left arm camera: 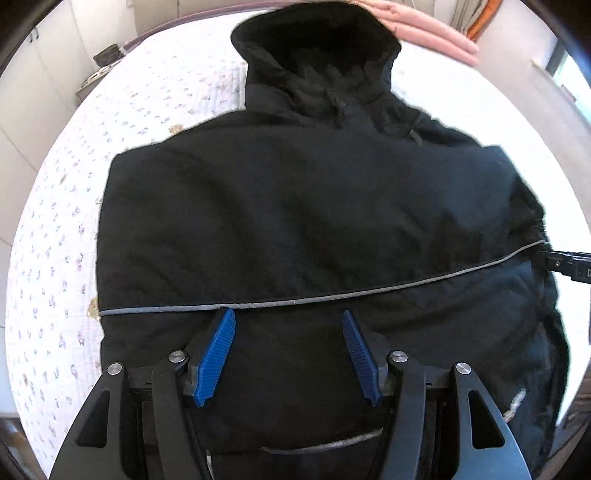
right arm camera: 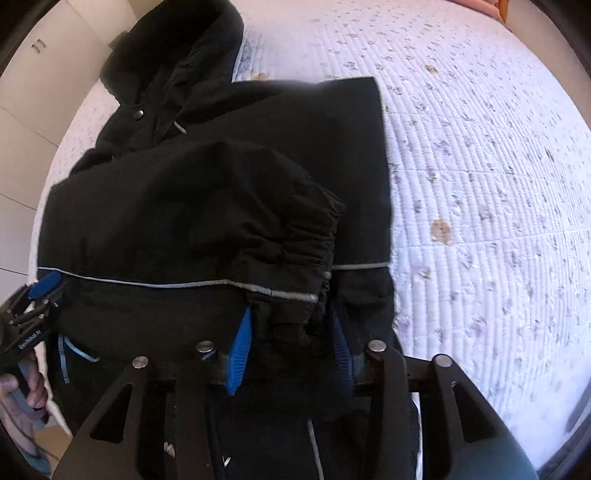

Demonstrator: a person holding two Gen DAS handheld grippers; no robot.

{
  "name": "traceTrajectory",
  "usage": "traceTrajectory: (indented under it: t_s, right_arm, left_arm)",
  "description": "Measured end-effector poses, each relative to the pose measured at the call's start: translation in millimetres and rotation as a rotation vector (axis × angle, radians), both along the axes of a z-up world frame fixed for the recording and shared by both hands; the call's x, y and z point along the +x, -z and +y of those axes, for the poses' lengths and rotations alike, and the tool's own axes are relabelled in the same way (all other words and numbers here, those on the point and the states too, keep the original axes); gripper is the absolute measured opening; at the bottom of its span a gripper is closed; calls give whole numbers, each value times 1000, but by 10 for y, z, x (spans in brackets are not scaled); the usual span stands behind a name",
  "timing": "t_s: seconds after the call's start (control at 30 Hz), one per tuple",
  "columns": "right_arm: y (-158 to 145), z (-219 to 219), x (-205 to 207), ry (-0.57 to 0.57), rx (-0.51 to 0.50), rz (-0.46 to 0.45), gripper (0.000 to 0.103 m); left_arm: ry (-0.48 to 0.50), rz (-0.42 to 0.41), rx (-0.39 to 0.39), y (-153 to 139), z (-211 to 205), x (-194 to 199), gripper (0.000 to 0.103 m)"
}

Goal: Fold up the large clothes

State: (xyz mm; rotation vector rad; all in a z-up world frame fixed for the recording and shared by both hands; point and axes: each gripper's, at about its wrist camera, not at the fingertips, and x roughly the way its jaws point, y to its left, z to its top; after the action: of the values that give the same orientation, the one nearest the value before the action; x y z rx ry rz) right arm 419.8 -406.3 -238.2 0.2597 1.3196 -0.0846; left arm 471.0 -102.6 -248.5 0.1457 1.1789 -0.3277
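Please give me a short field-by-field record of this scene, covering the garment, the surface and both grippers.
garment: black jacket, hood at the far end
fold state: sleeve lies across the body, cuff toward the right gripper
trim: grey piping across the jacket
surface: white quilt with small floral print
left gripper: jaws open over the jacket, nothing between the pads
right gripper: jaws apart with cuff fabric between them; grip unclear
background: pink cloth beyond the hood
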Motion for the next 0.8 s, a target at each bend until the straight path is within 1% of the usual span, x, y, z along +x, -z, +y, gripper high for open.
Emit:
traceTrajectory:
  t_s: [0.03, 0.07, 0.1, 0.17, 0.23, 0.3, 0.37, 0.4, 0.43, 0.5, 0.53, 0.57, 0.6, 0.7, 0.8]
  right_arm:
    - [-102, -31, -15, 5, -6, -3, 57]
    - [-224, -30, -29, 9, -21, -13, 61]
    - [-377, -26, -49, 7, -36, -36, 62]
    - [-658, 63, -38, -9, -24, -105, 62]
    - [-773, 210, 36, -39, 3, -142, 62]
    - [-728, 468, 218, -95, 12, -156, 62]
    - [-567, 788, 433, -151, -22, -145, 62]
    - [-450, 875, 495, -165, -48, -134, 62]
    - [-308, 947, 562, -171, -81, -113, 61]
    - [-8, 1057, 614, -173, -140, -43, 60]
    - [152, 1082, 651, -171, -163, 15, 60]
    - [292, 1073, 647, -167, -155, 40, 59]
    - [309, 1071, 640, -161, -155, 20, 59]
    - [308, 1088, 718, -151, -161, 55, 59]
    - [193, 1001, 723, -145, -112, 60, 60]
  left_arm:
    - [-9, -3, -18, -61, 30, -20, 63]
    - [-24, -12, -41, -155, 87, -28, 62]
    - [-35, -21, -53, -216, 116, -24, 63]
    - [-61, -41, -76, -333, 172, -13, 63]
    - [-91, -53, -95, -384, 178, 10, 63]
    - [-104, -56, -81, -347, 119, 54, 63]
    - [-115, -46, -40, -211, 22, 139, 62]
    - [-116, -40, -34, -137, 6, 165, 62]
    - [-118, -35, -26, -82, 32, 150, 62]
    - [-103, -33, 14, 53, 39, 143, 62]
    - [-89, -42, 31, 128, 22, 138, 63]
    - [-83, -52, 33, 175, 13, 129, 63]
    - [-83, -56, 31, 202, 7, 130, 63]
    - [-94, -43, 11, 163, 25, 178, 63]
    - [-107, -34, -32, 18, 126, 161, 63]
